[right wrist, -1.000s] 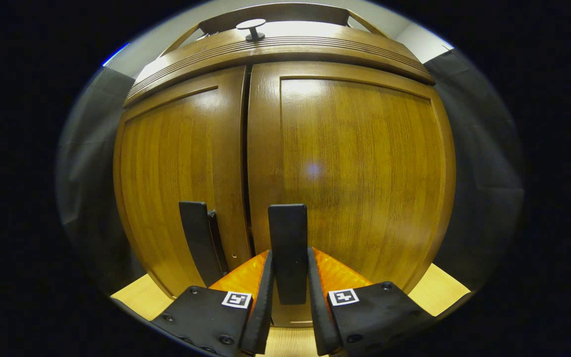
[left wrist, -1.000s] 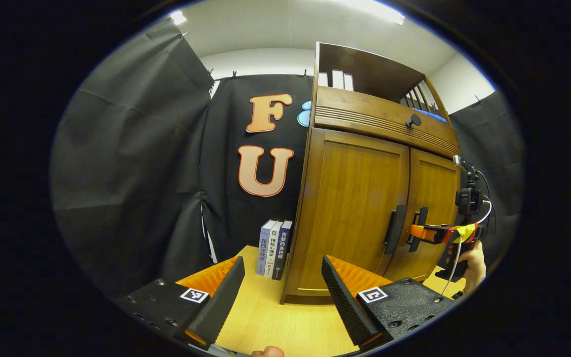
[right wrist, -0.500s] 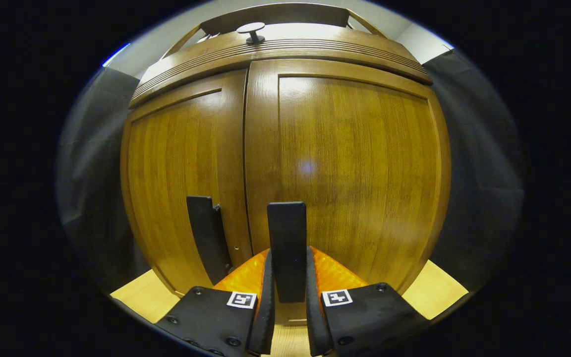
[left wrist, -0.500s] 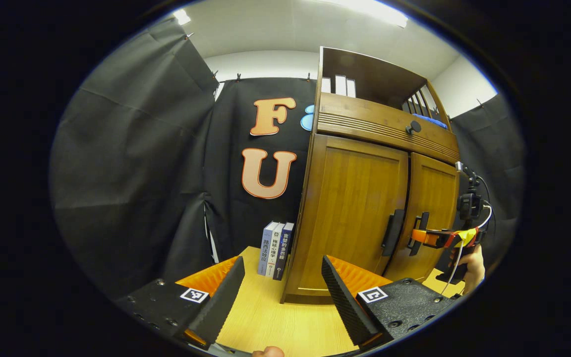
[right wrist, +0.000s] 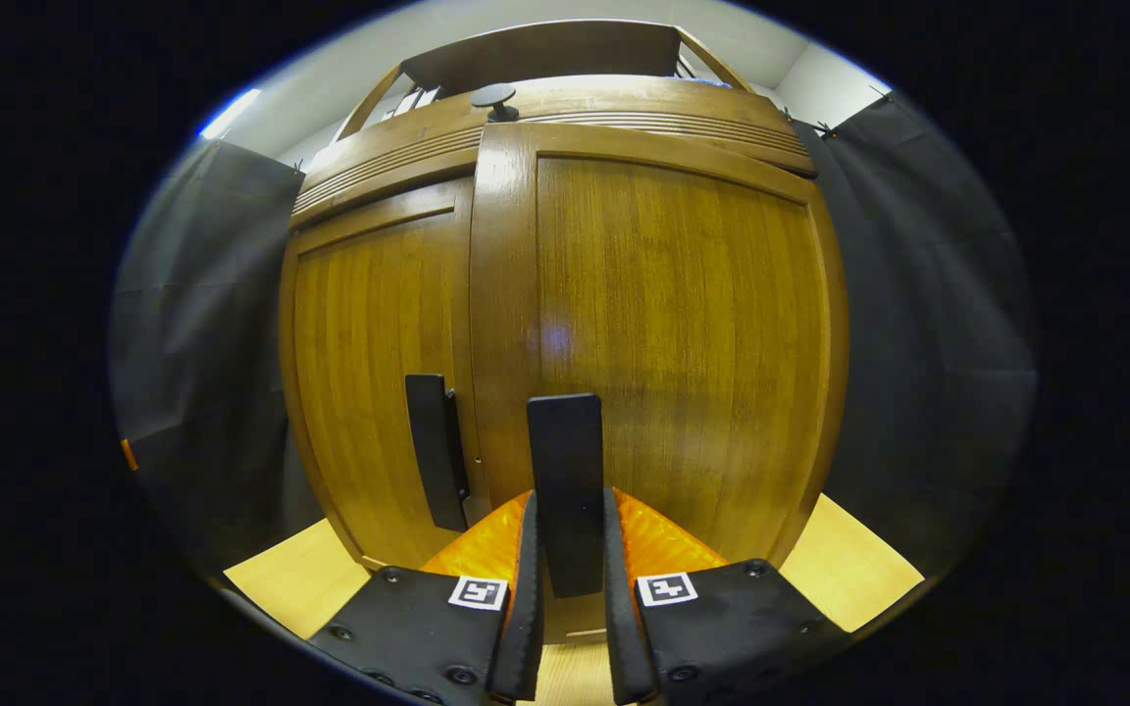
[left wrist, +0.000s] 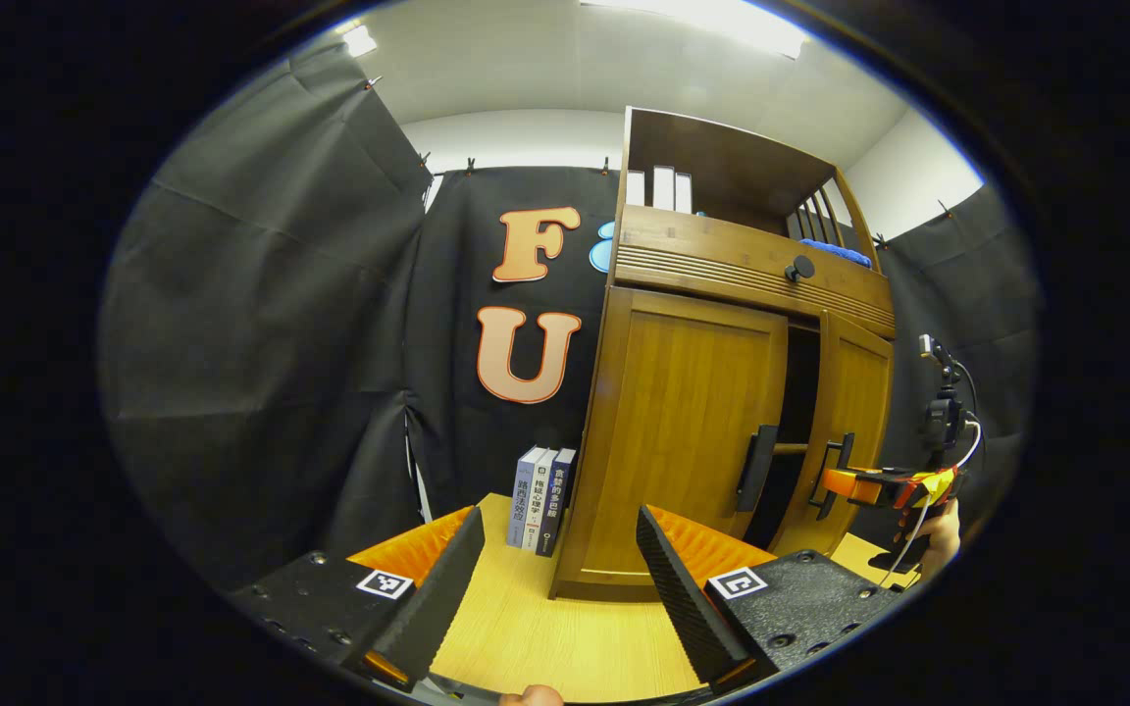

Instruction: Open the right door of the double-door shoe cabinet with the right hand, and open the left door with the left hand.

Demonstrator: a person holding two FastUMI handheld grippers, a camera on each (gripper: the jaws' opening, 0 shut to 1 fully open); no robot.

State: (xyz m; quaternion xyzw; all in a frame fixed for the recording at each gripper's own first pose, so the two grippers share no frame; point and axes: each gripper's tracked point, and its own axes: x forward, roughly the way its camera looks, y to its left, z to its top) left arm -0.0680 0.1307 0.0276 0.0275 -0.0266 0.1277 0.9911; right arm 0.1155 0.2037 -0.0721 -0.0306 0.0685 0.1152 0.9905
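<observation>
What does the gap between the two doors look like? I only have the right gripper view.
Observer: In the left gripper view the right door stands ajar, with a dark gap between it and the left door.
Operator: And the left gripper?
Observer: The left gripper is open, short of the cabinet, above the table.
Operator: Anything beside the cabinet?
Observer: Three books stand upright at its left side.

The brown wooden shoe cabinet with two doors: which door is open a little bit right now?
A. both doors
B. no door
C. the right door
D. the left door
C: in the left gripper view a dark gap shows beside the right door, whose black handle the right hand-held gripper is shut on, while the left door of the brown wooden shoe cabinet sits flush.
</observation>
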